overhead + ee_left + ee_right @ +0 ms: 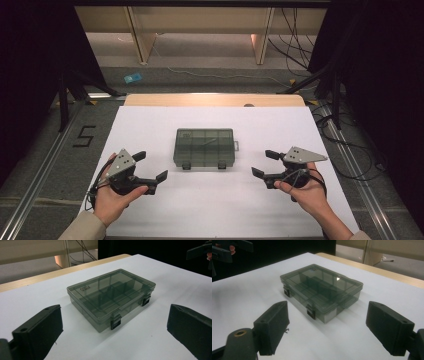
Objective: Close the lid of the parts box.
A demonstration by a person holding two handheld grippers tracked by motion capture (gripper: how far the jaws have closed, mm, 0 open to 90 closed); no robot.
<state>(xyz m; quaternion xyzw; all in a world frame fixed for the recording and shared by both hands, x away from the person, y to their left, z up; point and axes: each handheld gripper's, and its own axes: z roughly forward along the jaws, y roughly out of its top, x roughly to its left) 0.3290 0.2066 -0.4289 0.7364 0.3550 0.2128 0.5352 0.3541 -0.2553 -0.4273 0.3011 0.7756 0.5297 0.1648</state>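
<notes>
A smoky see-through compartment box point(205, 147) lies flat in the middle of the white table cover point(220, 205), lid down, with two black latches point(186, 165) on its near side. My left gripper point(151, 166) hovers to the box's near left, jaws wide apart with nothing between them. My right gripper point(264, 163) mirrors it at the near right, also open and holding nothing. In the left gripper view the box point(112, 295) sits ahead of the spread jaws of the left gripper point(113, 332). In the right gripper view the box point(322, 288) lies ahead of the right gripper point(330, 327).
The table's wooden far edge point(215, 100) shows beyond the cover. The floor behind it has cables point(300, 45), a small blue object point(132, 78) and wooden furniture legs point(140, 45). Black stands flank the table at both sides, and a "5" point(84, 136) marks the floor at the left.
</notes>
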